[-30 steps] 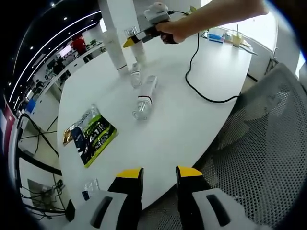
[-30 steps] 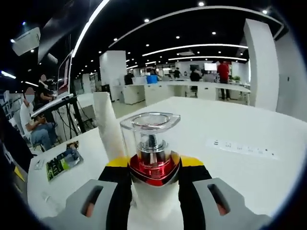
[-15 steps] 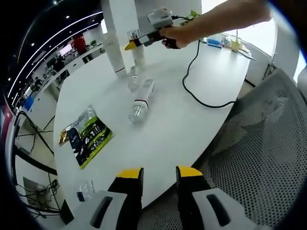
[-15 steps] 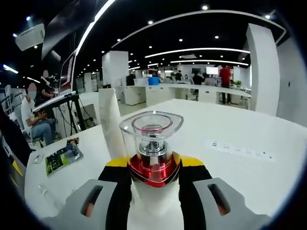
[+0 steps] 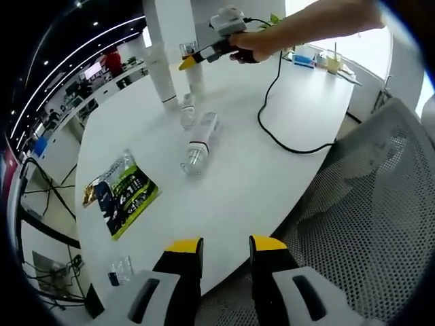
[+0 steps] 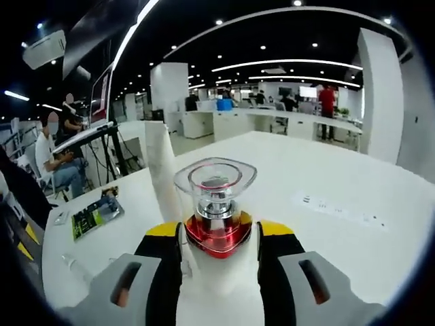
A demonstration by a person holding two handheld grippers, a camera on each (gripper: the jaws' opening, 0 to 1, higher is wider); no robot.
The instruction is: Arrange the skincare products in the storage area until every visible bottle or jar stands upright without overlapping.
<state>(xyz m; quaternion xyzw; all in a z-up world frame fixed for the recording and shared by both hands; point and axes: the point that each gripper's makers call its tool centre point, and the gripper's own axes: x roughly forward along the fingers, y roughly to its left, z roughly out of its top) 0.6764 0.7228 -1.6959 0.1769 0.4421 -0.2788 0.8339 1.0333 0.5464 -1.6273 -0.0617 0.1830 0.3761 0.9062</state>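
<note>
My right gripper (image 6: 217,234) is shut on a white bottle (image 6: 216,204) with a clear cap and a red collar, held upright between the jaws. In the left gripper view, a hand holds that right gripper (image 5: 189,61) with the bottle (image 5: 196,78) at the far side of the round white table (image 5: 272,176), beside a tall white tube (image 5: 162,75). A clear-capped bottle (image 5: 197,142) lies on its side mid-table. A small bottle (image 5: 187,112) stands just behind it. My left gripper (image 5: 226,246) hangs open past the near table edge, holding nothing.
A green packet (image 5: 126,190) lies at the table's left, and again as the green packet (image 6: 95,214) past the tall tube (image 6: 163,170). A black cable (image 5: 279,122) runs across the right part. A mesh chair (image 5: 367,224) stands on the right. A small sachet (image 5: 121,268) sits near the edge.
The right gripper with its bottle has shifted slightly in the left gripper view. The lying bottle and the left gripper's jaws are as before.
</note>
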